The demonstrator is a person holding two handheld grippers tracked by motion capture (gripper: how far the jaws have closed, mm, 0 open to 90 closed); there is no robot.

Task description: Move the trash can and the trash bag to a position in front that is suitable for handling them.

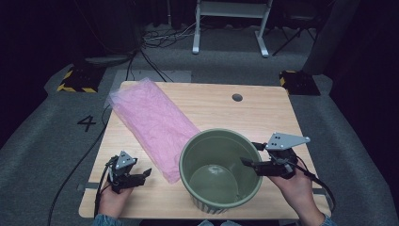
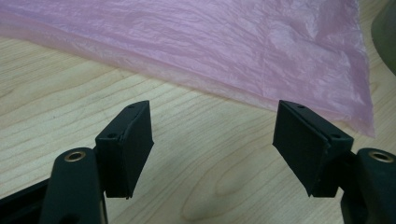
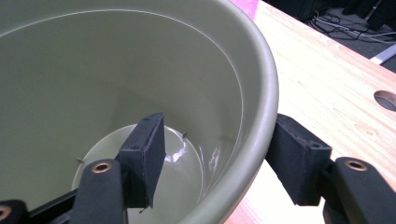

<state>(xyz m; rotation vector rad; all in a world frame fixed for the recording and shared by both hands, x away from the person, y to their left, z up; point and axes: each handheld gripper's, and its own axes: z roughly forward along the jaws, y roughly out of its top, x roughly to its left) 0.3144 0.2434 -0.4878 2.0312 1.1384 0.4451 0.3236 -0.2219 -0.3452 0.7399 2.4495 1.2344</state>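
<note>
A large green bucket stands upright and empty on the near middle of the wooden table. My right gripper straddles its right rim. In the right gripper view the bucket wall runs between the jaws of the right gripper. The inner pad stands off the wall and the outer pad sits close against the rim, so it is open. A flat pink plastic bag lies diagonally left of the bucket. My left gripper rests open near the bag's near end. Bare wood shows between its jaws, with the bag just beyond.
A round cable hole sits near the table's far edge, also seen as a cable hole in the right gripper view. Bare tabletop lies beyond the bucket and at its right. Grey carpet, cables and a white frame lie past the table.
</note>
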